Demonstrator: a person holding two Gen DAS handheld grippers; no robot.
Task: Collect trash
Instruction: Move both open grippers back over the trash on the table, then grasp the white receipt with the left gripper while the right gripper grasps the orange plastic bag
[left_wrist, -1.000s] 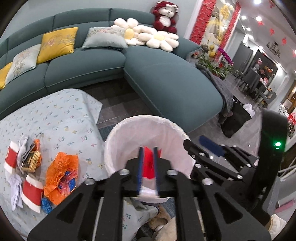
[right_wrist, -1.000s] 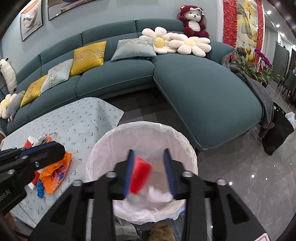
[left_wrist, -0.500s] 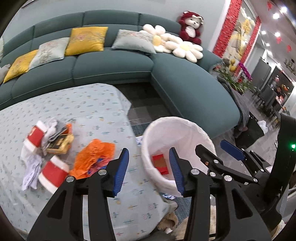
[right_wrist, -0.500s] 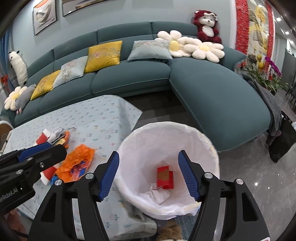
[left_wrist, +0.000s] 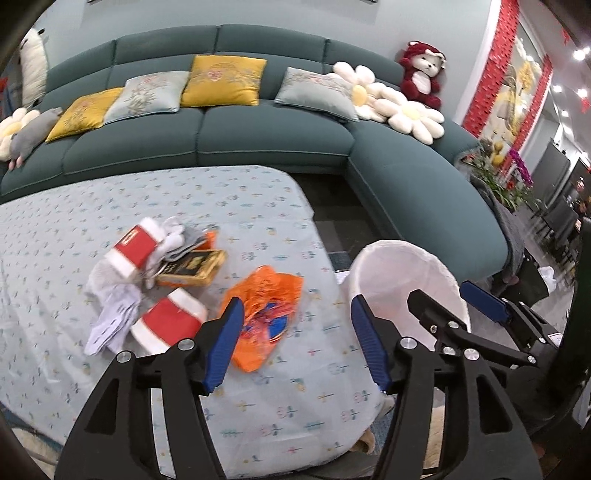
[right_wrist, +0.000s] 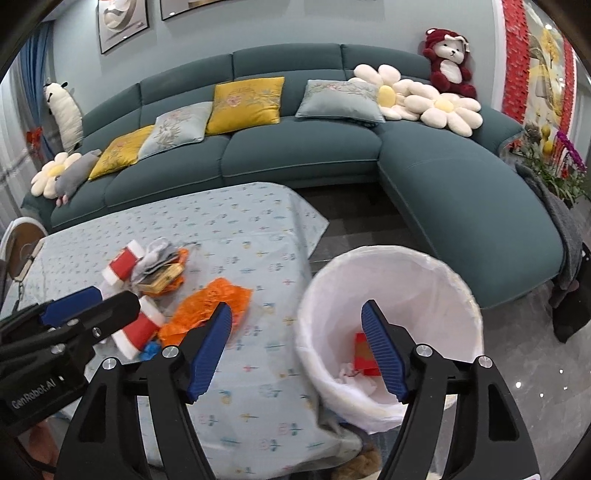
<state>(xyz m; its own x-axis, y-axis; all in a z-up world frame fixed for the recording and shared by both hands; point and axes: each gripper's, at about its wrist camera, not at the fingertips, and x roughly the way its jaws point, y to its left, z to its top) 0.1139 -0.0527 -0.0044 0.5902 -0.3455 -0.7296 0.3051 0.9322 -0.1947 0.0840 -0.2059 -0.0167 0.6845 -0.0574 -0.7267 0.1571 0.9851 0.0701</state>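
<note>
A white-lined trash bin (right_wrist: 458, 295) stands on the floor at the table's right end; a red packet (right_wrist: 364, 349) and crumpled white paper (right_wrist: 354, 380) lie inside. It also shows in the left wrist view (left_wrist: 402, 273). On the table lie an orange plastic bag (left_wrist: 266, 302), two red-and-white cups (left_wrist: 168, 325) (left_wrist: 131, 251), a gold-and-black box (left_wrist: 192, 267) and white tissues (left_wrist: 114, 314). My left gripper (left_wrist: 297, 343) is open and empty above the table's near right part. My right gripper (right_wrist: 297, 349) is open and empty between table edge and bin.
The table wears a light blue patterned cloth (left_wrist: 110, 206). A teal corner sofa (right_wrist: 295, 155) with cushions and a plush bear wraps behind and to the right. Dark tiled floor (right_wrist: 351, 221) lies between sofa, table and bin.
Both grippers opened and dropped their red packets into the bin, then swung left toward the table. The left gripper now faces the trash pile.
</note>
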